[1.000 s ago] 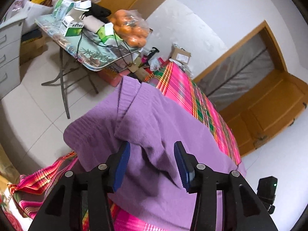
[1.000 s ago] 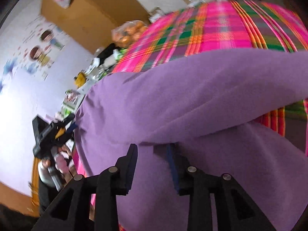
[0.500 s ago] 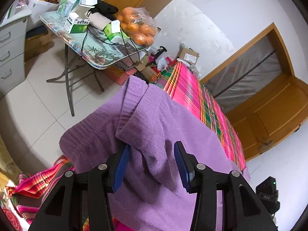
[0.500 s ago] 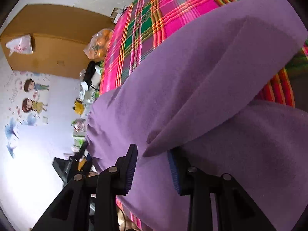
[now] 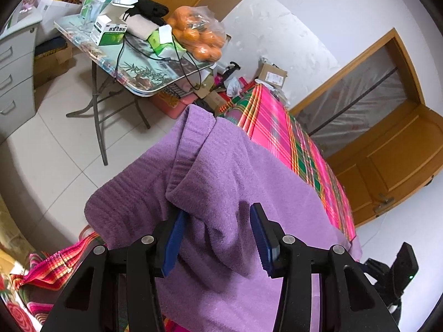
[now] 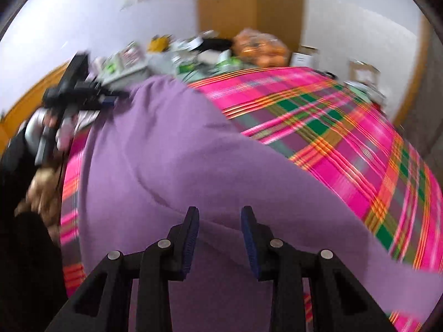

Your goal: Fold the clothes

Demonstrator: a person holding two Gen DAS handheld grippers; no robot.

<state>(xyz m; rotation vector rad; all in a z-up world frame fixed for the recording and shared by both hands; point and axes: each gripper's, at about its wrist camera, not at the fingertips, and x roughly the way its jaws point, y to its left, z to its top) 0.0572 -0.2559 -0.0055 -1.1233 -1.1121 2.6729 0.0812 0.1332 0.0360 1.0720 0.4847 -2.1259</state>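
Observation:
A purple knitted sweater (image 5: 249, 171) lies partly on a bed with a pink and green plaid cover (image 5: 274, 127). My left gripper (image 5: 218, 235) is shut on a thick bunch of the sweater near its ribbed edge. One flap drapes over the left finger, and that edge hangs above the tiled floor. In the blurred right wrist view, my right gripper (image 6: 220, 232) is shut on a fold of the sweater (image 6: 155, 152). From there a long purple fold runs across the plaid cover (image 6: 332, 127). The left gripper (image 6: 109, 100) shows at the sweater's far end, held by a hand.
A folding table (image 5: 144, 83) beside the bed carries boxes, cables and a bag of oranges (image 5: 199, 33). A grey drawer unit (image 5: 13, 63) stands at the left and a wooden door (image 5: 387, 160) at the right. Cardboard boxes crowd the bed's far end.
The left gripper has risen a little with the sweater still in it. The right gripper has swung round with its fold, and the purple fold now stretches across the bed.

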